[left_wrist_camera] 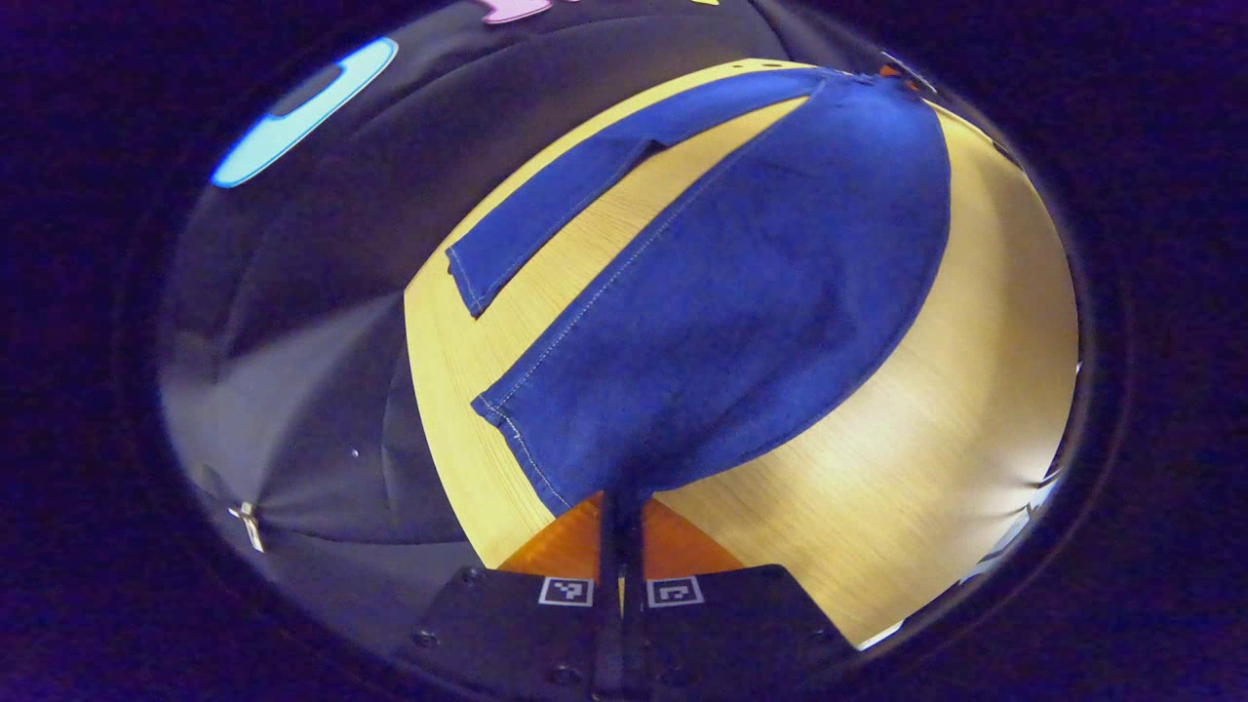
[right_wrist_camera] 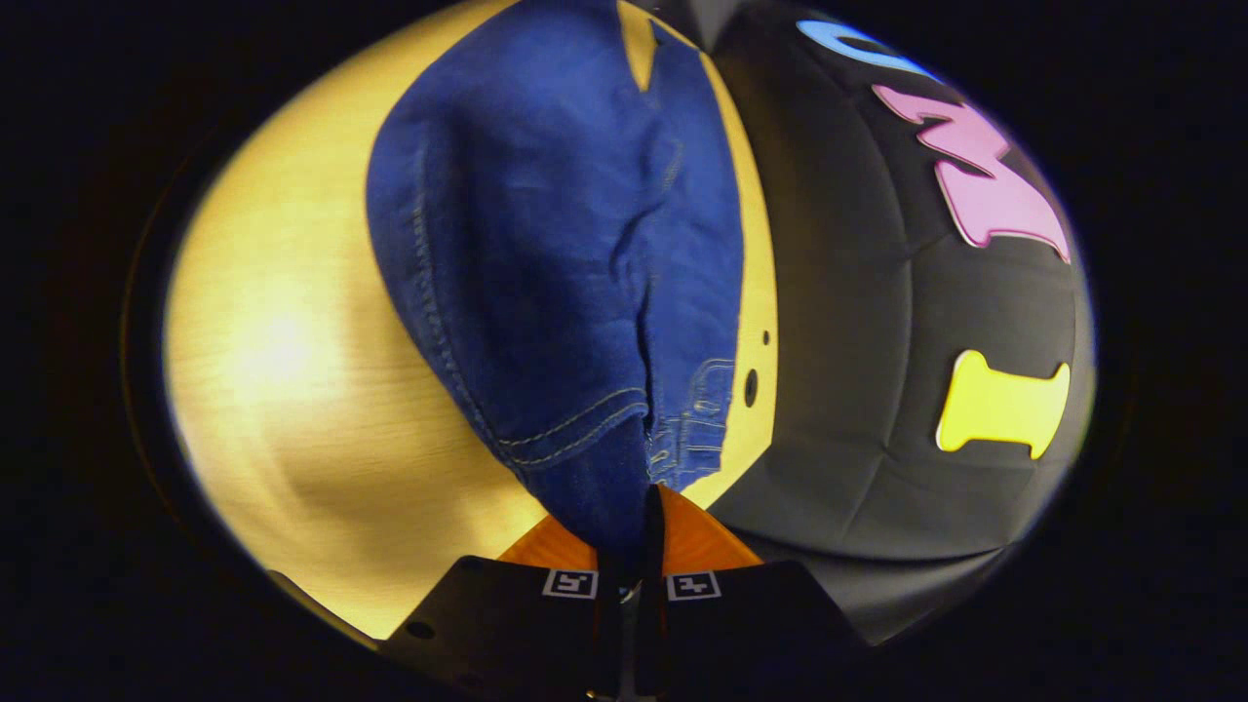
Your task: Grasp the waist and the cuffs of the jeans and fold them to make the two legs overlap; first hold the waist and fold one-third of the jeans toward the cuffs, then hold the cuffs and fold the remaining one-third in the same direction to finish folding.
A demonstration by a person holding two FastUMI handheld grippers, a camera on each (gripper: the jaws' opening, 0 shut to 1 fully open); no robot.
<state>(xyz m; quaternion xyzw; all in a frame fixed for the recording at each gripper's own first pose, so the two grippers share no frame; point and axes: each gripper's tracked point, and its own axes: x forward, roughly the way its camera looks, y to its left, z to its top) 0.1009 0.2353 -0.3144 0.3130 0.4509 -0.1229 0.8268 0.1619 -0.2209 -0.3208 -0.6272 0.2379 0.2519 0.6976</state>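
- The left claw [left_wrist_camera: 621,507] is pinched tight on one cuff [left_wrist_camera: 546,429] of the blue jeans [left_wrist_camera: 760,283], lifting that leg above the wooden desk [left_wrist_camera: 936,409].
- The other leg [left_wrist_camera: 585,185] lies flat on the desk.
- The right claw [right_wrist_camera: 645,507] is clamped on the waist [right_wrist_camera: 595,429], cloth bunched between its fingers.

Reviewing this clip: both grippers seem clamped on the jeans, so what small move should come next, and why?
Probably carry the near leg over onto the far leg: the left gripper pinches its cuff end, the right gripper the waist, and the legs lie apart.
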